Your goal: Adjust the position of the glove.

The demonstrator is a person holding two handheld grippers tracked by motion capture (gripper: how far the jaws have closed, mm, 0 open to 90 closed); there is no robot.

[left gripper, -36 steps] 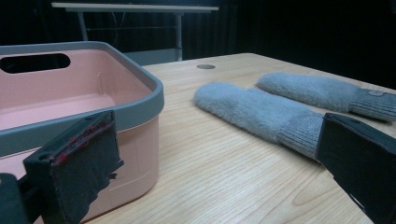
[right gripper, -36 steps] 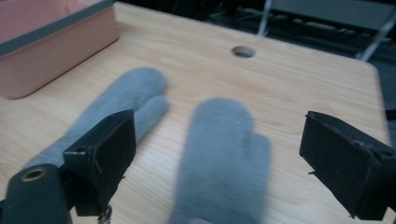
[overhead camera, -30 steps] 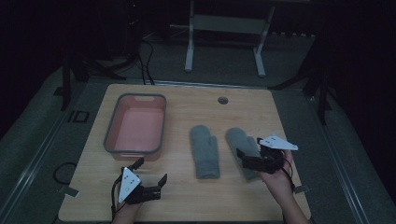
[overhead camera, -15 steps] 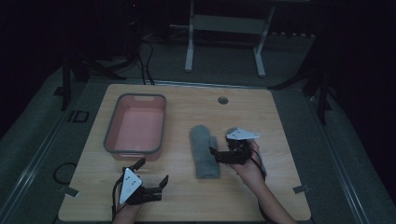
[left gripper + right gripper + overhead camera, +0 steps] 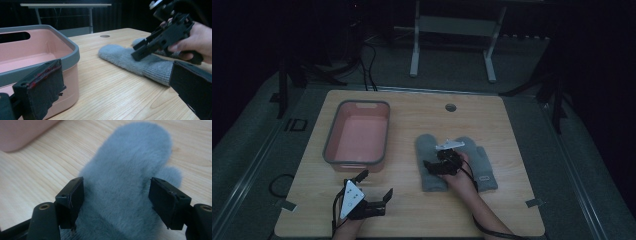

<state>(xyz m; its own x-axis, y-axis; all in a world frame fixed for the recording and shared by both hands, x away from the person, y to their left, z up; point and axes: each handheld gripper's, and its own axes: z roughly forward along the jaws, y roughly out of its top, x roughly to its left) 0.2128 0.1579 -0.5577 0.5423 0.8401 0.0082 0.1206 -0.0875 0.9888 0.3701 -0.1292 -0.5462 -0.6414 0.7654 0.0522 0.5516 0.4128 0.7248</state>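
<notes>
The right gripper (image 5: 116, 203) is straddling the left grey mitten (image 5: 429, 162) lying mid-bench (image 5: 512, 125), its fingers closing but not yet pressing; the left gripper (image 5: 374, 192) is resting with fingers wide.

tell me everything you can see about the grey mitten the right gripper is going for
The left mitten is grey and fluffy, with a ribbed knit cuff at the end near the person and a thumb bulging from one side. It lies flat on the wooden table, alongside a second mitten, right of the pink bin. The right gripper is right over it, its jaws just closing, straddling the fleece without yet pinching it.
</notes>
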